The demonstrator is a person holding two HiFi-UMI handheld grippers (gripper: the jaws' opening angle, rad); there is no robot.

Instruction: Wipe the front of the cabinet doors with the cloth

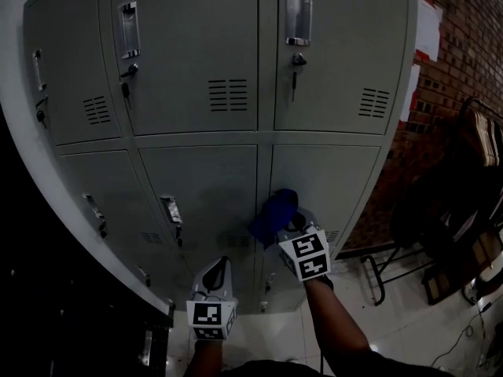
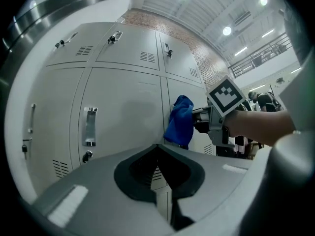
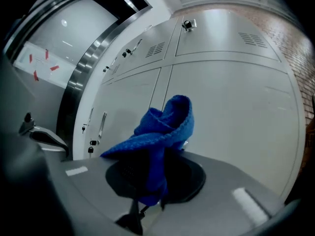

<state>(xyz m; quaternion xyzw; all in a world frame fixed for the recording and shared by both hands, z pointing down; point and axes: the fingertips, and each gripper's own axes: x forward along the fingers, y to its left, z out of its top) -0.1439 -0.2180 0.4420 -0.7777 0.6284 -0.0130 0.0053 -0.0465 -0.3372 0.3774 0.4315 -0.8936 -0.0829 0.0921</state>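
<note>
A grey metal locker cabinet [image 1: 228,77] fills the head view, with several doors in two rows. My right gripper [image 1: 289,225] is shut on a blue cloth [image 1: 273,214], which hangs bunched against the lower right door [image 1: 330,187]. In the right gripper view the cloth [image 3: 160,136] droops over the jaws in front of that door [image 3: 236,107]. My left gripper [image 1: 218,269] is shut and empty, lower down before the lower middle door [image 1: 208,187]. The left gripper view shows the cloth [image 2: 179,122] and the right gripper's marker cube [image 2: 225,95] to its right.
Recessed handles [image 1: 298,16] and key locks [image 1: 295,60] sit on the doors. A brick wall [image 1: 464,61] stands to the right, with a dark chair frame [image 1: 409,242] and cables on the pale tiled floor [image 1: 409,320].
</note>
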